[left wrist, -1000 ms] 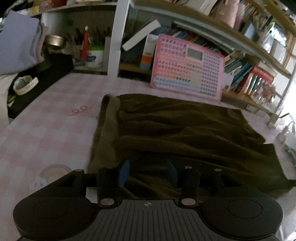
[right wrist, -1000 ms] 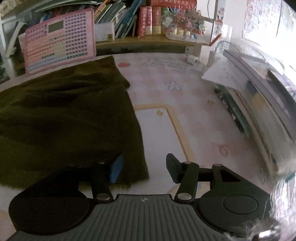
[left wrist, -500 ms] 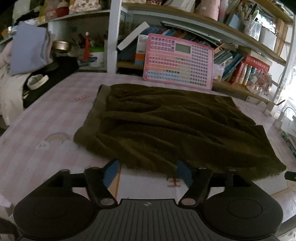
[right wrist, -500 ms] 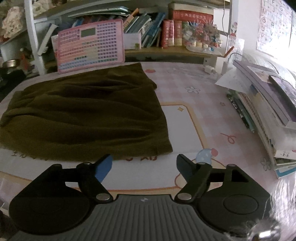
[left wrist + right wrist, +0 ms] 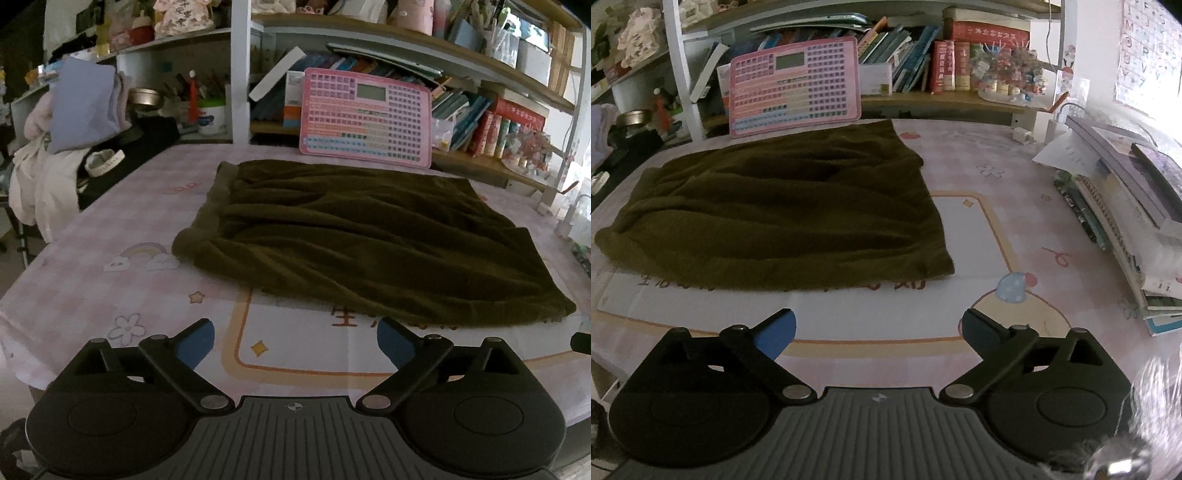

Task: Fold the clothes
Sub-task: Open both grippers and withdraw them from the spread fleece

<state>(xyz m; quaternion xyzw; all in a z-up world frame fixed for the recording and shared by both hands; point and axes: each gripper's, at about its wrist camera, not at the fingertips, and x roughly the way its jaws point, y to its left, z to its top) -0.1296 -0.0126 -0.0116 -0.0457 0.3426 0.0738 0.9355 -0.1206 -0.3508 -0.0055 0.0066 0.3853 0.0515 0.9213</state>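
The pink patterned table (image 5: pixel 110 229) carries the olive garment (image 5: pixel 369 240), spread flat and rumpled just in front of the pink keyboard toy (image 5: pixel 365 118). Nearer than the garment, left gripper (image 5: pixel 295 341) and right gripper (image 5: pixel 877 330) hover with fingers spread wide, holding nothing.

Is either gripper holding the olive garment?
No: the left gripper and right gripper are open, short of the olive garment.

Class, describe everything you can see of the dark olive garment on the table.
The dark olive garment looks like soft, fleecy cloth, with a ribbed band along its left edge. It lies spread flat but rumpled in long creases on the pink patterned table, in front of the pink toy keyboard. Neither tool touches it.
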